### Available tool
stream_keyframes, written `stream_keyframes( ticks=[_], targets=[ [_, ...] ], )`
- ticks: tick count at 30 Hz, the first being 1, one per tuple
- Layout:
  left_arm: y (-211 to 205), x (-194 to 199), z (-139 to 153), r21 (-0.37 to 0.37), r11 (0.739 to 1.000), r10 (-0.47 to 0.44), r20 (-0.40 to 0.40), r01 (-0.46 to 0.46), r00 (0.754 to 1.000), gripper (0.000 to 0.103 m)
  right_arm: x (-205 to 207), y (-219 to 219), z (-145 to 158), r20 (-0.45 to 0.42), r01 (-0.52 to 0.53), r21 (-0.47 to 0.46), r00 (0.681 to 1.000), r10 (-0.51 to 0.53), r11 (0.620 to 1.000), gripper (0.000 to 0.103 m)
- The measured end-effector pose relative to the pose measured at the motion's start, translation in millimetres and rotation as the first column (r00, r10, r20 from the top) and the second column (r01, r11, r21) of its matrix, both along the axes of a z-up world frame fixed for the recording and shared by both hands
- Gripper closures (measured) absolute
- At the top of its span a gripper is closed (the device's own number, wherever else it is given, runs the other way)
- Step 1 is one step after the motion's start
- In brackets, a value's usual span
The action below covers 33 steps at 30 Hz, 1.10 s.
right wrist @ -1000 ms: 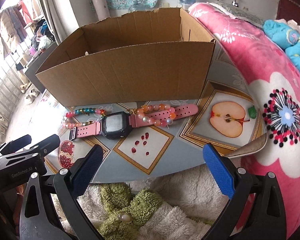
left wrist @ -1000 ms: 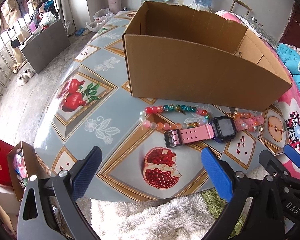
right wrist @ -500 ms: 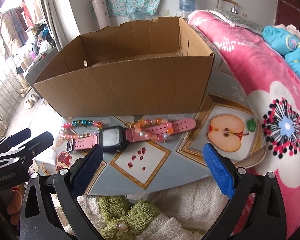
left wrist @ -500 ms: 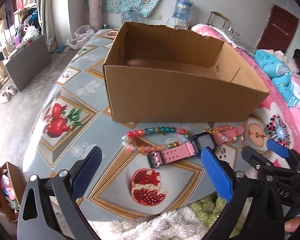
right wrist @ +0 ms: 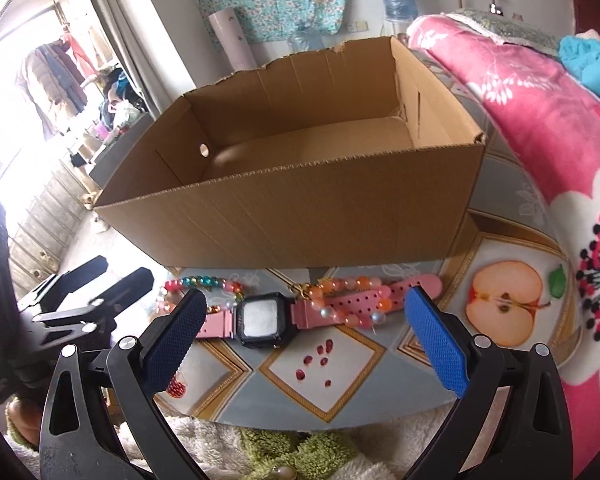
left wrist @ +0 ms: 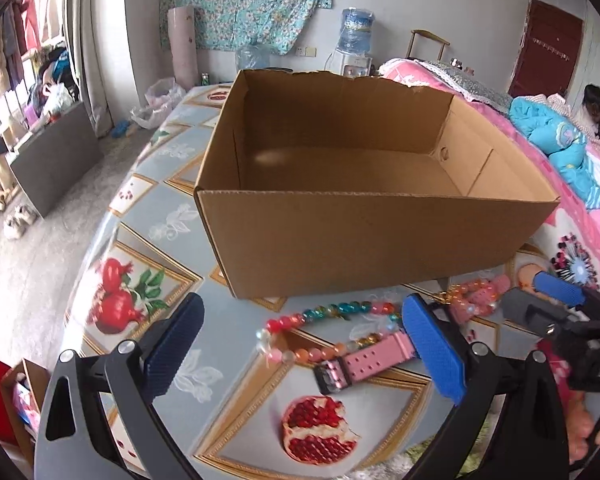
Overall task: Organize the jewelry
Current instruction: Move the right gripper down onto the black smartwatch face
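**Jewelry waits before an empty box**

A cluttered bedroom surrounds a desk (right wrist: 500, 364) covered in fruit-patterned oilcloth, with a pink blanket (right wrist: 540, 128) at its right edge. The pink watch (right wrist: 260, 318) lies flat on the desk just ahead of the right tongs (right wrist: 300, 334), its dark face roughly midway between their blue pads. An orange bead bracelet (right wrist: 352, 292) drapes over its right strap, and a multicoloured bead bracelet (left wrist: 320, 316) lies by its left strap, ahead of the left tongs (left wrist: 300, 344). Beyond all three stands the open cardboard box (right wrist: 300, 216), apparently empty.

Both tongs stand wide apart and hold nothing; the right pair has just been closing slightly, with nothing touching its pads. Both tilt steeply down towards the desk, side by side.

The step looks like a first pick. Grasping the watch across its case, clear of the draped beads, should avoid dragging the bracelet along.
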<state>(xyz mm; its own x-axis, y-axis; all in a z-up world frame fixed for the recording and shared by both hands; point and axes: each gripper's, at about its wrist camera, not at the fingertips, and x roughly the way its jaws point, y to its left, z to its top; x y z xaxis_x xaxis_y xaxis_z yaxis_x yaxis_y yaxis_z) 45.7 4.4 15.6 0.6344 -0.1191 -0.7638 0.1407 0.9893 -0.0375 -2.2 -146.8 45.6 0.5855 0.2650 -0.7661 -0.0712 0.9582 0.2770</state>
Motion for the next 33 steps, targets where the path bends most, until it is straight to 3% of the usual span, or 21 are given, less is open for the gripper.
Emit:
stream_keyframes(
  ticks=[3,6,8,11,14,18,23,26,29,33],
  targets=[
    [0.1,5.0,-1.8,0.035,0.999,0.003,0.025,-0.004,1.0,0.006,12.5,3.4,0.0,-0.01,-0.035,0.021,0.999,0.035,0.999,0.029],
    [2.8,13.9,-3.6,0.051,0.999,0.011,0.028,-0.012,1.0,0.017,26.8,6.7,-1.3,-0.027,-0.051,0.029,0.998,0.052,0.998,0.047],
    [8.7,21.3,-3.9,0.039,0.999,0.028,0.028,-0.029,0.999,0.027,35.8,6.9,-0.5,-0.027,-0.052,0.03,0.998,0.053,0.998,0.052],
    [17.9,32.6,-4.9,0.014,0.999,0.044,0.018,-0.045,0.999,0.032,43.9,5.5,0.5,-0.024,-0.046,0.038,0.999,0.047,0.998,0.063],
    [25.3,42.5,-4.0,-0.001,0.998,0.061,0.033,-0.061,0.998,0.033,47.2,6.0,0.3,-0.02,-0.045,0.032,0.999,0.046,0.998,0.065],
    [34.4,50.4,-0.3,-0.016,0.997,0.079,0.071,-0.078,0.994,0.033,46.7,3.9,7.0,0.049,-0.048,-0.006,0.998,0.049,0.999,0.065],
    [44.3,27.2,3.1,-0.058,0.998,-0.006,0.072,0.01,0.997,0.033,16.6,3.3,15.2,0.108,-0.162,-0.098,0.979,0.173,0.982,0.059],
    [39.3,3.4,-5.8,-0.029,0.996,-0.082,0.043,0.083,0.996,0.033,-11.1,18.0,14.2,0.087,-0.333,-0.177,0.932,0.352,0.926,0.051],
    [28.5,-16.5,-17.5,-0.01,0.989,-0.145,0.011,0.145,0.989,0.033,-24.9,42.1,8.6,0.022,-0.502,-0.223,0.854,0.52,0.835,0.044],
    [14.0,-32.2,-30.9,0.015,0.982,-0.188,-0.015,0.189,0.982,0.033,-30.2,71.9,-5.7,-0.062,-0.66,-0.316,0.731,0.679,0.682,0.044]
  ],
)
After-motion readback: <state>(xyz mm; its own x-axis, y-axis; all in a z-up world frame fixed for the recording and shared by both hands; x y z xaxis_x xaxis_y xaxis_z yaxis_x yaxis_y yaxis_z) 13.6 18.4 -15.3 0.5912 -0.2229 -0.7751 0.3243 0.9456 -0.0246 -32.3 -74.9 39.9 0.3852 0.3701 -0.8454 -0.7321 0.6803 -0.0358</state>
